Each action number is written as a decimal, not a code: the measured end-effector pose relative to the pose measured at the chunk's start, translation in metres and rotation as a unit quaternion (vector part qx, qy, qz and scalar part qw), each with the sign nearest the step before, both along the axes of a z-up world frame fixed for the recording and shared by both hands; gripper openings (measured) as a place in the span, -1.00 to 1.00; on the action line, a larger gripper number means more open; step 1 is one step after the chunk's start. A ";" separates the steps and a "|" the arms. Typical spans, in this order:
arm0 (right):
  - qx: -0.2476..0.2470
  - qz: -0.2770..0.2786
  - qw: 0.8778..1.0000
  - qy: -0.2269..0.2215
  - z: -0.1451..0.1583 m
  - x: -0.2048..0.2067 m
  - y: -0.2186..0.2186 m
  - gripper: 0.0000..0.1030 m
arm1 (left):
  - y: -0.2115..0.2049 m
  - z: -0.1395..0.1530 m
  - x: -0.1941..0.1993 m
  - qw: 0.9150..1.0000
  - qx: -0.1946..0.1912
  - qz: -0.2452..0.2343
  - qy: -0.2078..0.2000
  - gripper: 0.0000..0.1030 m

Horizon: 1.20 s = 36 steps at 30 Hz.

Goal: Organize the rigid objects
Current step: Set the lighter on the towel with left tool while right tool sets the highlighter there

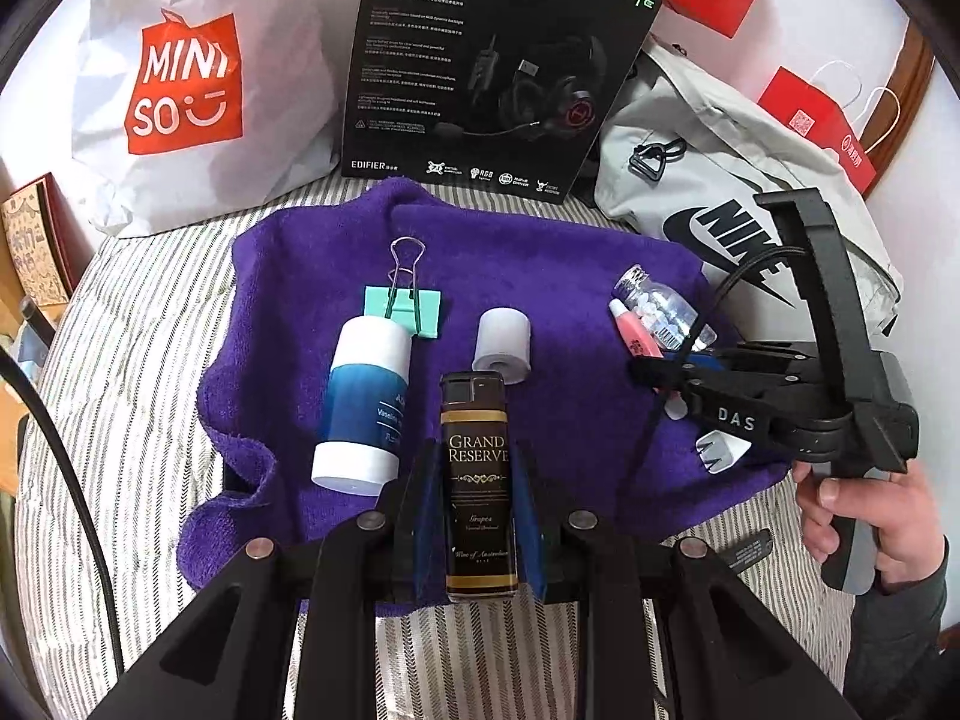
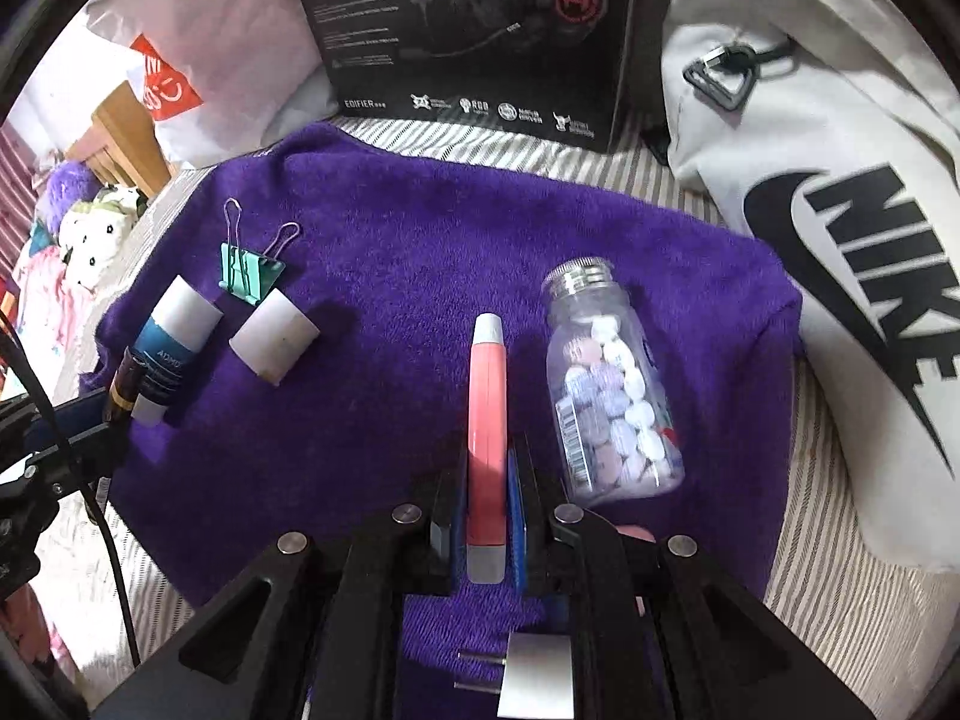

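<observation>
Left gripper (image 1: 474,480): clamped on the dark lighter (image 1: 478,480), lifted to carry.
Right gripper (image 2: 487,480): closed on the pink tube (image 2: 487,420), apparently mid-move.
Purple towel (image 2: 420,228): sorting surface; pill jar (image 2: 612,384) just beside the tube; clip (image 2: 246,273), white cap (image 2: 275,343) at its left.

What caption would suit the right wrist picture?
Right hand-held gripper shut on a pink tube, beside a pill bottle on a purple towel.
</observation>
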State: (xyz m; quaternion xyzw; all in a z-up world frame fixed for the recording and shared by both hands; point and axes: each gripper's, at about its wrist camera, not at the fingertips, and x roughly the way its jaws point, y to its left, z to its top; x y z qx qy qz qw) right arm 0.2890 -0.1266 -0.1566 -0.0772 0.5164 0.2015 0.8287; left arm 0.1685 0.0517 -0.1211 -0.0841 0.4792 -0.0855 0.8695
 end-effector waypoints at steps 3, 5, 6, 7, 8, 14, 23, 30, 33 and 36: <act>-0.002 -0.002 1.000 -0.002 0.000 0.001 0.001 -0.77 | -0.001 -0.001 0.001 1.000 -0.001 -0.002 0.003 -0.56; -0.003 -0.001 1.000 -0.003 -0.001 0.001 0.001 -0.77 | -0.003 -0.001 0.002 1.000 -0.002 -0.004 0.003 -0.56; -0.003 0.000 1.000 -0.004 -0.001 0.001 0.001 -0.77 | -0.003 -0.001 0.002 1.000 -0.003 -0.006 0.002 -0.56; -0.002 0.001 1.000 -0.004 -0.001 0.001 0.000 -0.77 | -0.004 -0.001 0.003 1.000 -0.003 -0.007 0.002 -0.56; 0.001 0.001 1.000 -0.004 -0.001 0.001 0.000 -0.76 | -0.005 -0.001 0.004 1.000 -0.002 -0.007 0.003 -0.56; 0.016 0.002 1.000 0.006 0.001 -0.005 -0.006 -0.16 | -0.003 -0.003 0.006 1.000 0.000 -0.005 0.007 -0.56; 0.018 0.005 1.000 -0.009 0.019 -0.025 -0.016 -0.03 | -0.006 -0.008 0.011 1.000 0.007 -0.007 0.018 -0.56; 0.045 0.003 0.999 -0.020 0.042 -0.054 -0.037 -0.03 | -0.017 -0.017 0.023 0.999 0.027 -0.011 0.030 -0.56; 0.046 -0.002 0.999 -0.025 0.049 -0.068 -0.047 -0.03 | -0.021 -0.022 0.029 0.998 0.045 -0.009 0.036 -0.56; 0.051 -0.008 0.998 -0.028 0.053 -0.081 -0.061 -0.03 | -0.022 -0.027 0.034 0.998 0.047 -0.008 0.042 -0.56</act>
